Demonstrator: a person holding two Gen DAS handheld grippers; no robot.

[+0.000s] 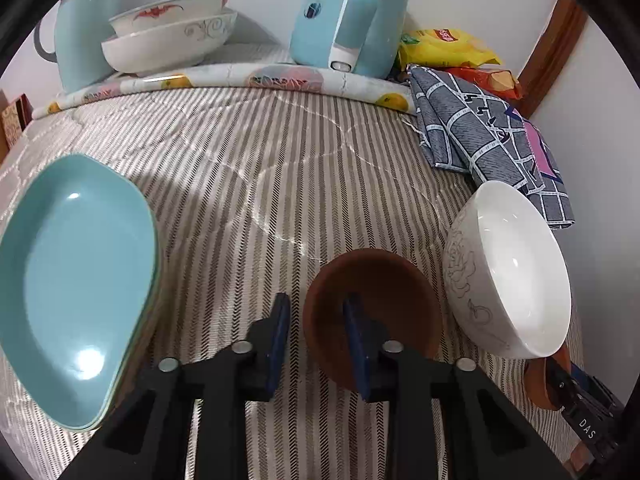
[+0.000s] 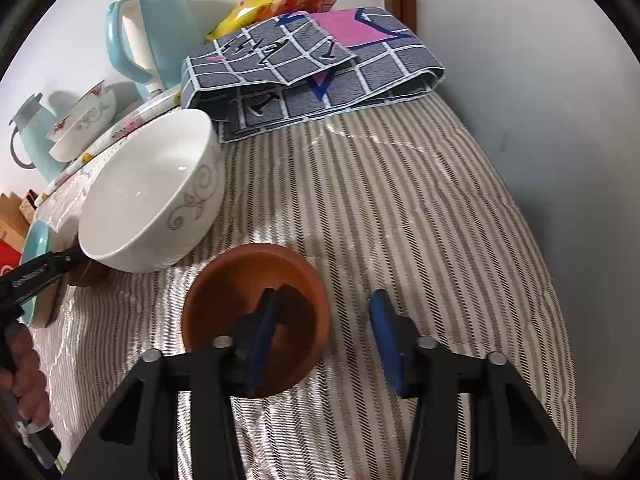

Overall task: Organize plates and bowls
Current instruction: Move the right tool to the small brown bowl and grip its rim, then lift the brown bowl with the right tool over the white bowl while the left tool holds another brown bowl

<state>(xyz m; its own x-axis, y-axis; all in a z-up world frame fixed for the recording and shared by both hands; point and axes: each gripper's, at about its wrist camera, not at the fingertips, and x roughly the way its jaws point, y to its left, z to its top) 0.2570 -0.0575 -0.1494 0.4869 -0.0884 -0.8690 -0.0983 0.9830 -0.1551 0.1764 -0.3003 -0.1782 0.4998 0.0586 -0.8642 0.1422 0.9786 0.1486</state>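
Left wrist view: the left hand-held gripper (image 1: 318,304) points steeply down at the worktop (image 1: 260,160), which wears a striped quilted cover. Its jaws are narrowly spread and straddle the left rim of a small round brown clay bowl (image 1: 380,300): one blue pad sits inside the bowl, and the other is outside, just clear of the wall. A white ceramic bowl with a grey drawn pattern (image 1: 512,272) stands just beside it toward the right edge. Beyond that bowl are a second brown clay bowl (image 1: 540,384) and the right hand-held gripper (image 1: 580,412). A stack of teal oval plates (image 1: 80,280) lies at the left edge. A folded grey checked cloth (image 1: 480,140) lies toward the back right corner. Along the back edge stand a teal kettle (image 1: 352,12), two stacked white patterned bowls (image 1: 172,36) and yellow snack bags (image 1: 444,46).

Right wrist view: the right hand-held gripper (image 2: 324,296) is spread wider over the second brown clay bowl (image 2: 256,280). Its left pad is inside the bowl and its right pad is well clear of the right rim, over bare cover. The white ceramic bowl (image 2: 148,208) crowds the bowl's left side. Past it, the left hand-held gripper (image 2: 36,276) is at the first brown clay bowl (image 2: 88,274).
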